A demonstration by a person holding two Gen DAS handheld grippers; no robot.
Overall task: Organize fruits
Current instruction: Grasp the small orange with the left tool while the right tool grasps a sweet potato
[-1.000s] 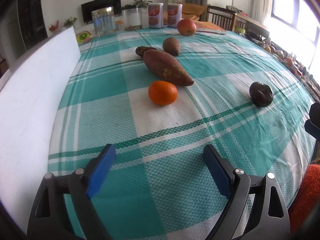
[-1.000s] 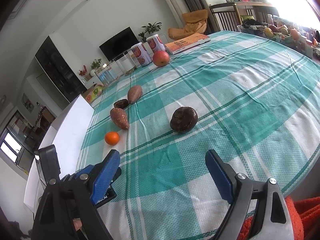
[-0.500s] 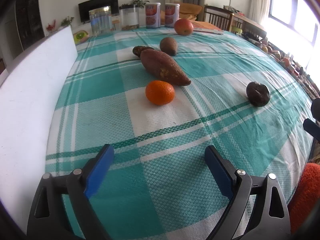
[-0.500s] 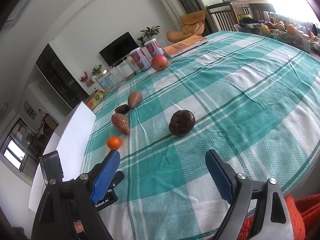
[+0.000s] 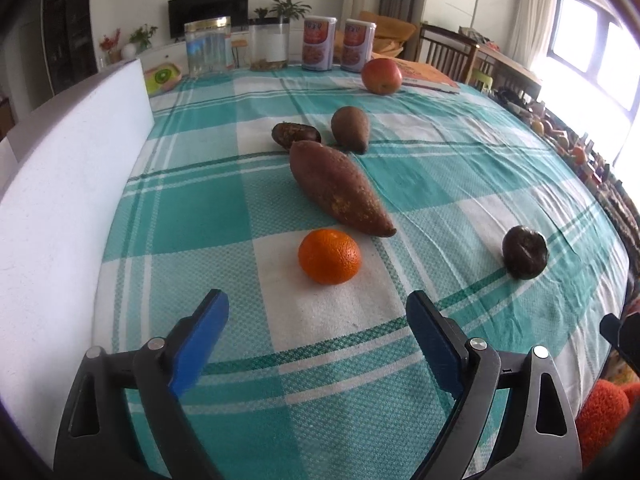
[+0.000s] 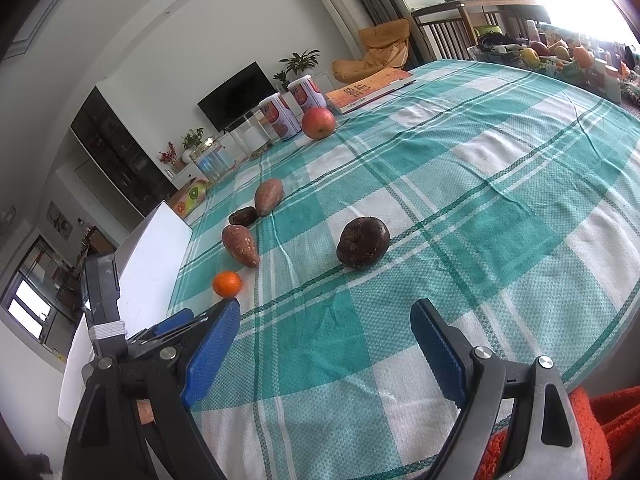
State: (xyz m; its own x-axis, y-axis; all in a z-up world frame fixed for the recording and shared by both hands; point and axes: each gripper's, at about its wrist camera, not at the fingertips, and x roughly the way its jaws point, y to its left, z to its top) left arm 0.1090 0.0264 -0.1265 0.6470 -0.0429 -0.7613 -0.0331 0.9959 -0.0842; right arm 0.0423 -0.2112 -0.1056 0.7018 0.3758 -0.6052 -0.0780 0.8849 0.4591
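While both claws hang above the near edge of the cloth, the scene reads as follows.

Small round orange mandarin [image 5: 329, 255]: on a white square of the cloth, just ahead of the left gripper [image 5: 316, 326], touching nothing.
Large reddish-brown sweet potato [image 5: 340, 186]: lying just behind the mandarin, its tip pointing near-right.
Smaller brown sweet potato [image 5: 351, 129] and dark oval fruit [image 5: 296, 135]: side by side behind it.
Dark round wrinkled fruit [image 6: 363, 243]: alone, ahead of the right gripper [image 6: 325, 332].
Red apple [image 5: 381, 76]: far end, near two printed tins [image 5: 338, 44].
Left gripper: jaws spread wide, holding nothing.
Right gripper: jaws spread wide, holding nothing.
Teal-and-white checked tablecloth [image 5: 460, 168]: under everything.
White foam board [image 5: 60, 184]: along the left edge.
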